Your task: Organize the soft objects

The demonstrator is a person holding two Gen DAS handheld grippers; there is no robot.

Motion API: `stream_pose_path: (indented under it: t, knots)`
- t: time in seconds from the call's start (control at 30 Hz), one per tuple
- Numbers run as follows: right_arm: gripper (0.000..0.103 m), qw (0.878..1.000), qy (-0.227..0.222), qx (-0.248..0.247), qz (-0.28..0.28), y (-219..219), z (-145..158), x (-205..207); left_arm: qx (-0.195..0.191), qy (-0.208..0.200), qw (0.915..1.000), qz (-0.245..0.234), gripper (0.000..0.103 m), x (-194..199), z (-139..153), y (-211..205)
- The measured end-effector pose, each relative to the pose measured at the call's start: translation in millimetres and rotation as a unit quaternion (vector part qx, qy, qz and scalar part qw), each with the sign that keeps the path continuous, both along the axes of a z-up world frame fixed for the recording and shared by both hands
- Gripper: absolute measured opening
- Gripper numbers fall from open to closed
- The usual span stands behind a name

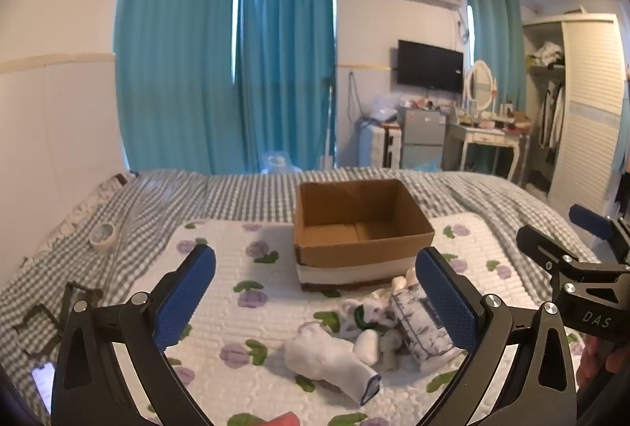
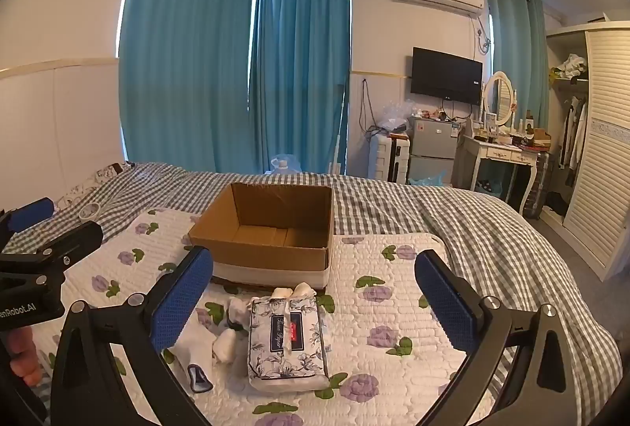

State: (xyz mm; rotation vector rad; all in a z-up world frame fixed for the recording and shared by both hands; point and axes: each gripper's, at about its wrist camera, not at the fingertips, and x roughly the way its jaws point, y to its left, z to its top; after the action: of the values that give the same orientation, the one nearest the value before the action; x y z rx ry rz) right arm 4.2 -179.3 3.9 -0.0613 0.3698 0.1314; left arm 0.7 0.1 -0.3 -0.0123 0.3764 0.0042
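Checked bedding covers the bed [image 2: 453, 213], with a flowered quilted pad [image 2: 393, 308] on top. Both grippers, left gripper [image 1: 315, 300] and right gripper [image 2: 315, 300], hover with fingers wide open, holding nothing. Between them lie a tissue pack [image 2: 285, 341] and white socks [image 1: 330, 359]. Just behind stands the empty cardboard box [image 2: 267, 229].

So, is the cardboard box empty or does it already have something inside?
Empty. Both views look into the open box and show only its bare floor; the tissue pack and socks lie outside, on the mat.
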Motion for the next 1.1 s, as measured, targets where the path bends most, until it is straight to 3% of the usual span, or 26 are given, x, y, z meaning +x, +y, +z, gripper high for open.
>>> stream_pose_path:
  t: [1.1]
  knots:
    - [0.103, 1.000, 0.002, 0.000, -0.001, 0.2, -0.2, 0.7, 0.004, -0.003, 1.0000, 0.001, 0.103, 1.2, -1.4, 0.8]
